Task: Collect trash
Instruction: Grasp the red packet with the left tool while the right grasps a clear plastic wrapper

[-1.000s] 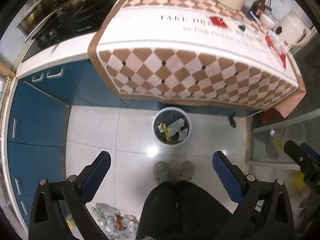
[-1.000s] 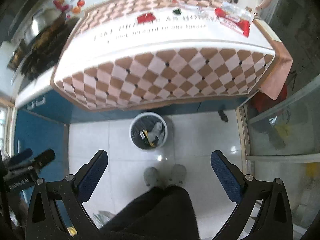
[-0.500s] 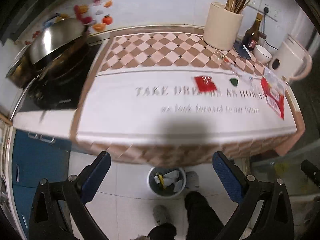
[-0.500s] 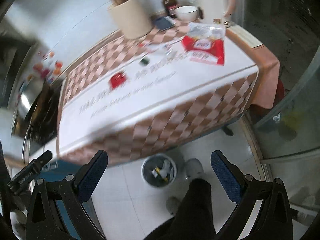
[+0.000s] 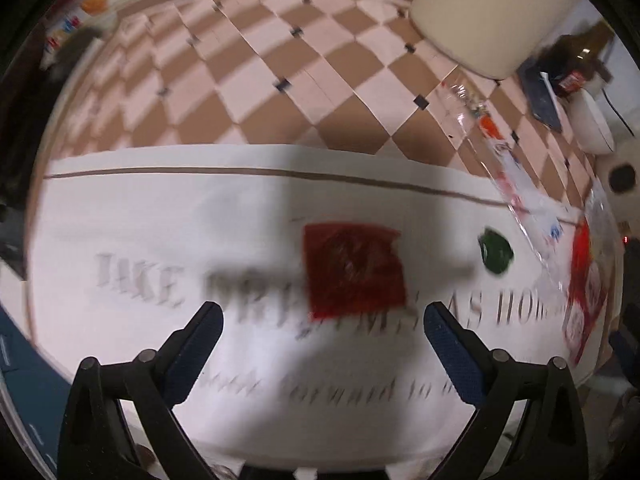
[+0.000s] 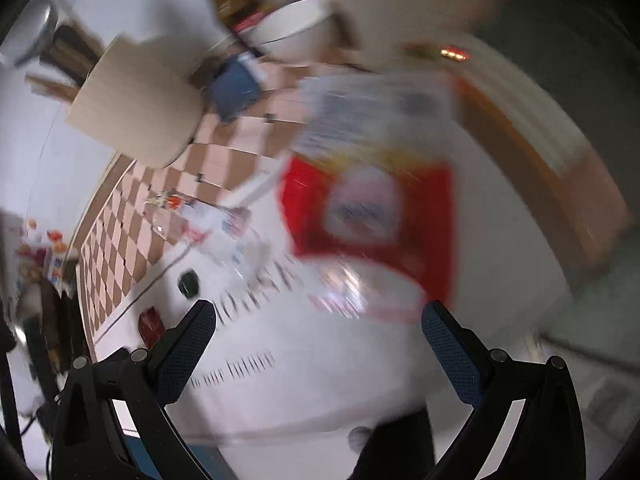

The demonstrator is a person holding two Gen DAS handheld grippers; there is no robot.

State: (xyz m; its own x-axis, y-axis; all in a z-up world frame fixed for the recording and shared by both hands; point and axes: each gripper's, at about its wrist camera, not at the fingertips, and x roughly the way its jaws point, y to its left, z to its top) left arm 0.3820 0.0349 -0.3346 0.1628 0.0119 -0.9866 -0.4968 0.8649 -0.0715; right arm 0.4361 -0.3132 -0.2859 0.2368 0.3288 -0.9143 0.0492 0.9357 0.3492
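A: Both sets of jaws are spread and hold nothing. The left gripper hangs over the desk; the red wrapper lies just ahead of it, left of the green scrap.

B: I'd lower flat and pinch one wrapper edge, not the cloth.

A: The right gripper alone shows the big red-and-white bag near the desk's end, though blurred.

We see the cloth-covered bench carrying a red wrapper, green scrap, clear wrapper and cream canister.
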